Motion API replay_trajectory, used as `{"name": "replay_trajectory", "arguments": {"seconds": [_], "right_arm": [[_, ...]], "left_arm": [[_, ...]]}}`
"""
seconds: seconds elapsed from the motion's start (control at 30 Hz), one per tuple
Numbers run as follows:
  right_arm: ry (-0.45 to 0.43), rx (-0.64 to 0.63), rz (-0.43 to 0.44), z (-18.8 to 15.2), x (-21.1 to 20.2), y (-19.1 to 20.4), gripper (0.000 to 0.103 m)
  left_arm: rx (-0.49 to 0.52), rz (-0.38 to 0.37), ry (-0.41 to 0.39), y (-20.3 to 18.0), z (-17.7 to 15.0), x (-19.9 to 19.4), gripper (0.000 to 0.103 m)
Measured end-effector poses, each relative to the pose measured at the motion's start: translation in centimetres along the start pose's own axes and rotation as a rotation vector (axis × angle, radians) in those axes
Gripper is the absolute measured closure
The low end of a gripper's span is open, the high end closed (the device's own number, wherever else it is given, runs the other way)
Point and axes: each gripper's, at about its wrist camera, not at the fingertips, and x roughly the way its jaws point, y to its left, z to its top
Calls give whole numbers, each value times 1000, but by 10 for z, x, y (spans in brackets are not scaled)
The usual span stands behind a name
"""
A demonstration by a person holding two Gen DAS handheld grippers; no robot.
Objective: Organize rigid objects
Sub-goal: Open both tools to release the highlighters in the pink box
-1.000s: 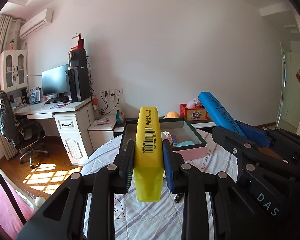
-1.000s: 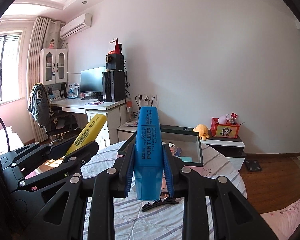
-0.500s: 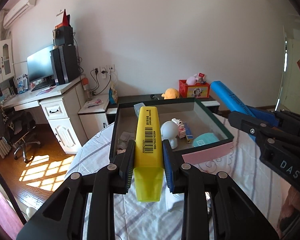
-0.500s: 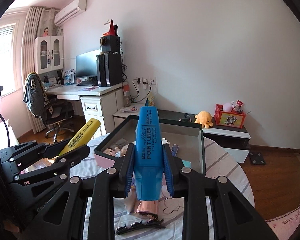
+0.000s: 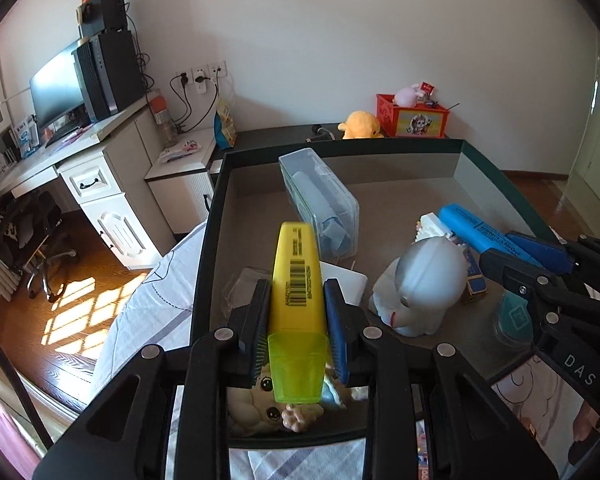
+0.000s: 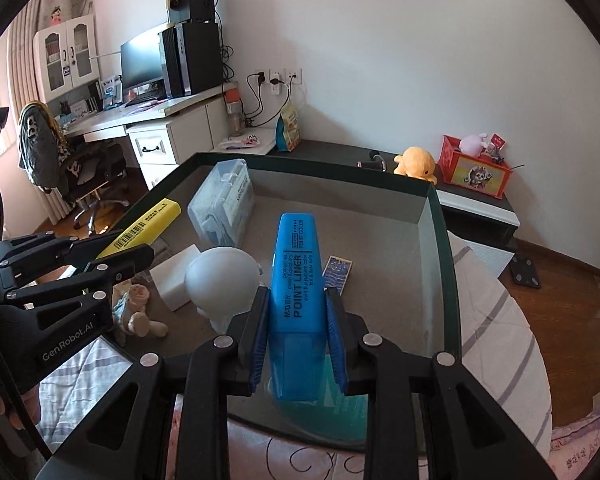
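Observation:
My left gripper (image 5: 297, 320) is shut on a yellow highlighter (image 5: 296, 280) and holds it over the near left part of a dark green box (image 5: 204, 248). My right gripper (image 6: 297, 320) is shut on a blue highlighter (image 6: 298, 280) and holds it over the box's (image 6: 440, 240) near right part. In the box lie a clear plastic case (image 5: 320, 200), a grey round-headed figure (image 5: 420, 280), a white block (image 6: 176, 276), a small doll (image 5: 268, 404) and a small blue card (image 6: 338, 272). The right gripper also shows in the left wrist view (image 5: 512, 264), the left one in the right wrist view (image 6: 136, 252).
The box stands on a round table with a striped cloth (image 6: 496, 320). Behind it are a low dark cabinet (image 6: 340, 152) with a yellow plush (image 6: 416, 164) and a red box (image 6: 476, 168). A white desk with a monitor (image 6: 144, 60) and a chair (image 6: 80, 168) stand at the left.
Both grippers have tilted down and moved forward over the box, still holding their highlighters. The box's contents now lie right beneath them.

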Motion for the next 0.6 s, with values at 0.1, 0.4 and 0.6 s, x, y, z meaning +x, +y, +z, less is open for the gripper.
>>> {"name": "replay_trajectory", "arguments": {"seconds": [0.1, 0.4, 0.6], "right_arm": [[-11, 14, -3, -2, -1, -3, 72], [-173, 32, -19, -7, -90, 21, 21], [-317, 3, -94, -30, -179, 53, 6]], "left_arm": [[-1, -2, -15, 1, -1, -4, 57], [-16, 29, -213, 7, -23, -108, 1], [-64, 27, -341, 12, -58, -203, 0]]}}
